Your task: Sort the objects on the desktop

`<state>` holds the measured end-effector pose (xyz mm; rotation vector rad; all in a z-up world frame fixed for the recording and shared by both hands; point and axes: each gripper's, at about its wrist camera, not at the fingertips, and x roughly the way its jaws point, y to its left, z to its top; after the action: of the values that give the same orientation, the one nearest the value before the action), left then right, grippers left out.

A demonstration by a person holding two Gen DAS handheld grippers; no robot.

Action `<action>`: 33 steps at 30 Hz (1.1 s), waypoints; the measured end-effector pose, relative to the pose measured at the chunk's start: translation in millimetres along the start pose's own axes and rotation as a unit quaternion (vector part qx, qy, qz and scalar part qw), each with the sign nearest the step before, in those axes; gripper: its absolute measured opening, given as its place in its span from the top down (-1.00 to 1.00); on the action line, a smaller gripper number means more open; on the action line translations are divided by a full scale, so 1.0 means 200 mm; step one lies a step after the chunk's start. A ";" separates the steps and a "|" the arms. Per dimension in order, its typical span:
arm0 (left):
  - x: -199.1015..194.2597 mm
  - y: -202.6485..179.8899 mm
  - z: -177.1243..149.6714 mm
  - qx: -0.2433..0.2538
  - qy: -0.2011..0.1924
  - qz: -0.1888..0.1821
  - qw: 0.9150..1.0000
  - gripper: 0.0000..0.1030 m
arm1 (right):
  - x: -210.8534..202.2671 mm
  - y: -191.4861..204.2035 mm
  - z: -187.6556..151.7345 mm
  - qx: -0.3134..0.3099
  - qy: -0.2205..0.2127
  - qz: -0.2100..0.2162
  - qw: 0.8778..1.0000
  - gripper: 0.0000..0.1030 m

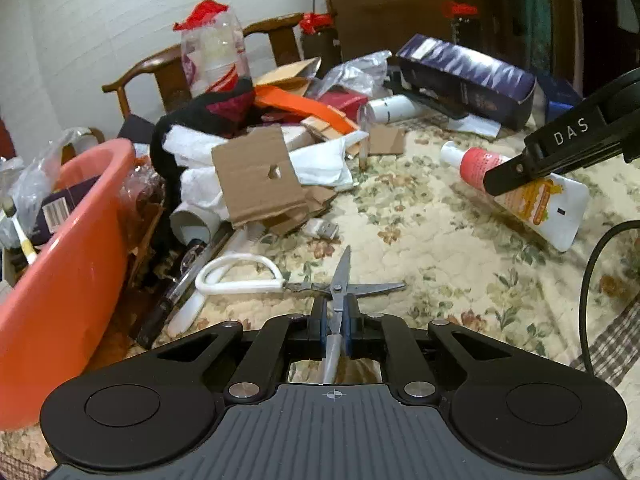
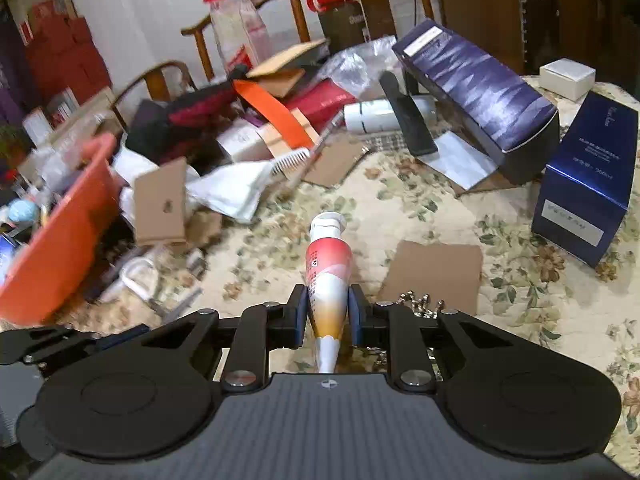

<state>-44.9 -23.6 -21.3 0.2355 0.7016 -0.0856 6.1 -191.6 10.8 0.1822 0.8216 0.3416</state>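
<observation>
Over the floral tablecloth (image 1: 440, 232), both grippers angled downward: left gripper (image 1: 335, 322) jaws clamped on scissors (image 1: 340, 280), right gripper (image 2: 329, 316) jaws pinching tube (image 2: 328, 276).

Glossy plastic basin (image 1: 60, 240), steel-bladed scissors (image 1: 340, 288) (white plastic handles) — matt corrugated cardboard (image 1: 260, 176), quilted cloth (image 1: 440, 240).

This is a lived-in home, a dining or sitting room by the look of it. A table under a quilted floral cloth (image 2: 420, 216) takes up the middle, and behind it stand carved wooden chairs (image 2: 280, 4) against a pale wall. On the table lies household clutter: cosmetic boxes in blue (image 2: 476, 92), torn cardboard (image 1: 256, 176), plastic bags, a toothpaste-like tube (image 2: 328, 276) and scissors (image 1: 304, 284). At the table's left edge sits an orange plastic basin (image 1: 60, 264), and red-lidded jars (image 2: 340, 12) stand at its far side.
</observation>
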 end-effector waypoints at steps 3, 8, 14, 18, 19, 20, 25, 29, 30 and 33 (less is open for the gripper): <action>-0.03 -0.01 0.03 0.001 -0.014 0.003 1.000 0.97 | -0.03 0.00 0.01 0.006 -0.009 0.014 1.000 0.53; -0.08 -0.04 0.11 0.001 -0.039 -0.003 0.999 1.00 | -0.04 0.00 0.01 0.006 -0.012 0.027 1.000 0.53; -0.08 -0.08 0.19 0.011 -0.043 0.001 0.999 0.84 | -0.03 0.02 0.00 -0.001 -0.004 0.031 1.000 0.53; -0.08 -0.06 0.16 0.012 -0.038 0.024 0.999 0.36 | -0.04 0.01 0.00 0.004 -0.005 0.038 0.999 0.53; -0.07 -0.05 0.16 0.006 -0.036 0.025 0.999 0.33 | -0.05 0.01 0.01 0.008 -0.004 0.047 0.999 0.53; -0.06 -0.05 0.17 0.000 -0.037 0.019 0.999 0.33 | -0.05 0.00 0.01 0.009 -0.004 0.055 0.998 0.53; 0.06 -0.06 0.18 -0.015 -0.016 -0.002 1.000 0.52 | -0.02 0.02 0.00 0.007 0.012 0.059 0.998 0.53; 0.09 -0.02 0.15 -0.024 -0.011 -0.002 1.000 0.63 | 0.00 0.02 -0.01 0.005 0.034 0.082 0.996 0.53; 0.09 -0.01 0.15 -0.026 -0.010 -0.003 1.000 0.63 | 0.00 0.03 -0.01 0.003 0.035 0.089 0.995 0.53; 0.06 0.02 0.12 -0.026 -0.010 -0.001 1.000 0.49 | -0.01 0.05 -0.02 -0.009 0.030 0.089 0.996 0.53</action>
<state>-19.1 -26.2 -10.5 0.1840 0.6831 -0.0721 0.4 -183.0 12.6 0.2307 0.8635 0.5233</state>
